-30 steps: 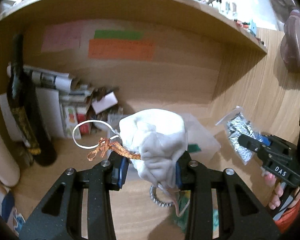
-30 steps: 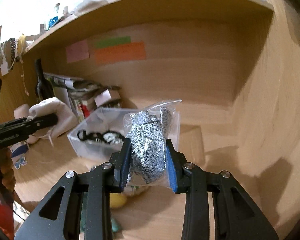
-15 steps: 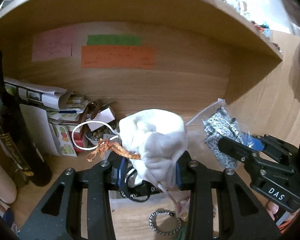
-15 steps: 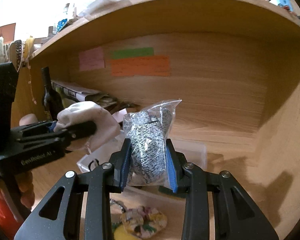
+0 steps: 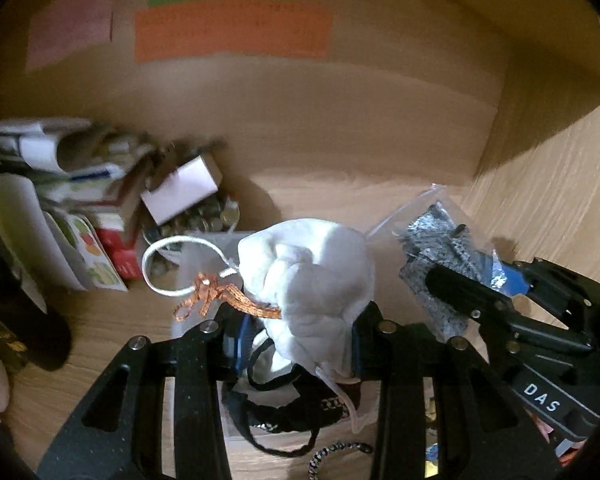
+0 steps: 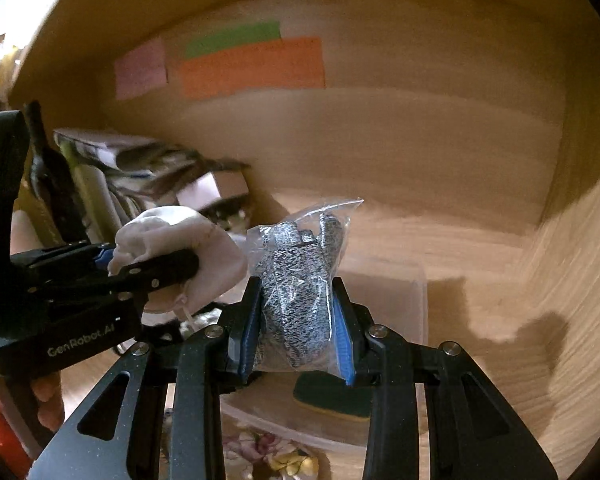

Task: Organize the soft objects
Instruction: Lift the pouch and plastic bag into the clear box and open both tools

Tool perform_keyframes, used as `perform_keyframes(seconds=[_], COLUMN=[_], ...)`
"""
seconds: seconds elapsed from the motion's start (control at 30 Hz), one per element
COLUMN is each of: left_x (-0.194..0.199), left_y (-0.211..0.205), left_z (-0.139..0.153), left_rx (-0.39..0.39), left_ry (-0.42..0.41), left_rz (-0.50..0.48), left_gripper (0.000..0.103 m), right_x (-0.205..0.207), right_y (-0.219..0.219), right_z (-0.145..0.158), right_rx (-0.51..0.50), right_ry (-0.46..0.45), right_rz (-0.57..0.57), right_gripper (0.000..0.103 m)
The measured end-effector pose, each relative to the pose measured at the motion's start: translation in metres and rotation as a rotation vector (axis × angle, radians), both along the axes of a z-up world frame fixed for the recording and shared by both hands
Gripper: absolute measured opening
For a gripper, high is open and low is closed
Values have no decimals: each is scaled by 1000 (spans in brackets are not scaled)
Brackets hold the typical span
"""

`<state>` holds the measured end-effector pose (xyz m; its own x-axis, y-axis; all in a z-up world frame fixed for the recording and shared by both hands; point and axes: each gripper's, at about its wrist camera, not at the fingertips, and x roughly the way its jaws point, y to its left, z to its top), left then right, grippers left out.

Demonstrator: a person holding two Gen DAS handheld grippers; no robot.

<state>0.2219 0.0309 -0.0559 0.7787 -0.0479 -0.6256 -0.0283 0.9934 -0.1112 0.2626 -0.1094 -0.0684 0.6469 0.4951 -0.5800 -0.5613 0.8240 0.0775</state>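
My left gripper (image 5: 298, 338) is shut on a white cloth pouch (image 5: 316, 280) with a white loop and an orange braided cord (image 5: 220, 298). It holds the pouch above a clear plastic box (image 5: 204, 252) with black straps (image 5: 284, 408) inside. My right gripper (image 6: 296, 332) is shut on a clear bag of grey knit fabric (image 6: 300, 280), also above the clear plastic box (image 6: 404, 300). The left gripper and the pouch (image 6: 172, 248) show at left in the right wrist view. The bag (image 5: 444, 264) shows at right in the left wrist view.
A wooden shelf back wall carries pink, green and orange paper labels (image 5: 232, 32). Rolled papers, boxes and a jar of coins (image 5: 196, 220) stand at the left. A dark bottle (image 6: 52, 176) stands far left. A green sponge (image 6: 332, 396) lies in the box. A floral object (image 6: 272, 456) lies in front.
Both grippers have moved forward into the shelf with their loads. They now hang over the clear box, closer to each other.
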Motion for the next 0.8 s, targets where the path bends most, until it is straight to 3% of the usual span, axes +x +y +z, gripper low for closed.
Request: perform_keyframes(seconds=[0.37,0.5,0.8], left_x=[25,25,9], left_y=[2,4,5], left_z=[-31,-34,-10], left_rx=[19,18,26], left_ry=[99,110,31], left_rz=[1,1,18], left_gripper=[38,45,69], right_x=[17,19,9], right_y=[13,17,3], right_z=[-33,-37,-18], right_rx=[-94,-108,-72], right_ry=[101,115,55], right_rz=[8,11,-26], right_gripper=[30,31,58])
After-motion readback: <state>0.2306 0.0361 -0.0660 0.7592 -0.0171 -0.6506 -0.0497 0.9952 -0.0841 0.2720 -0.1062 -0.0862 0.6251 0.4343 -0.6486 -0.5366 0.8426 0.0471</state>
